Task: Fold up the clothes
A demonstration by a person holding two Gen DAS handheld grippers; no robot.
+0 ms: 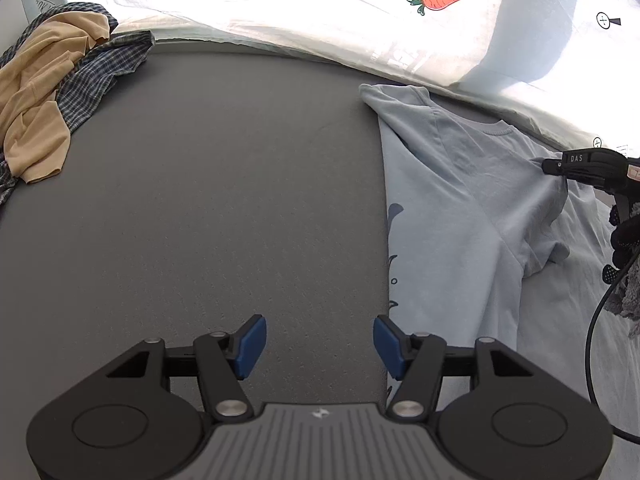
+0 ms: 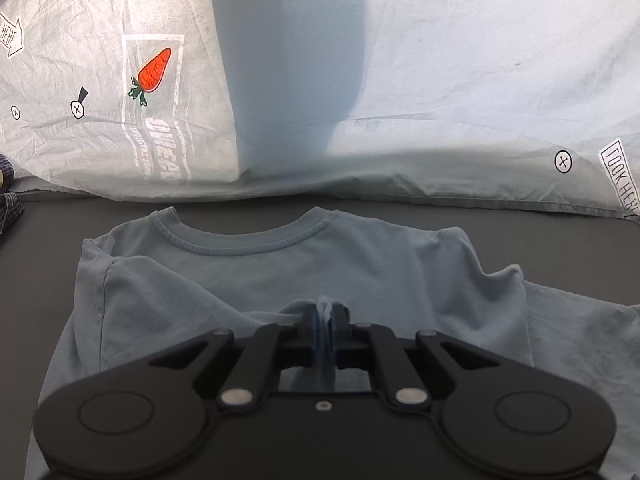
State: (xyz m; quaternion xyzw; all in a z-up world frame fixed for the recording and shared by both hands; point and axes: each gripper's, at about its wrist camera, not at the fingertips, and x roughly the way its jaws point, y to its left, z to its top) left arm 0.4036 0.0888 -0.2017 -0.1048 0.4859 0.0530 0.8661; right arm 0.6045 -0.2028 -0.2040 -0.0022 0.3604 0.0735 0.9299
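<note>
Light blue T-shirt (image 2: pixel 280 280) lies flat on the grey bench (image 1: pixel 224 184), collar toward its far edge. Right gripper (image 2: pixel 326 320) is clamped on a pinch of shirt fabric. Left gripper (image 1: pixel 319 346) is parted and empty, over bare bench beside the shirt's edge.

Left wrist view: high over the dark grey mat (image 1: pixel 224 184), angled steeply down, light blue cotton T-shirt (image 1: pixel 460 200) off to its right. Right wrist view: low and close over the same T-shirt (image 2: pixel 280 272), facing its collar. Both share the shirt, mat and white carrot-printed sheet (image 1: pixel 280 12) behind.
</note>
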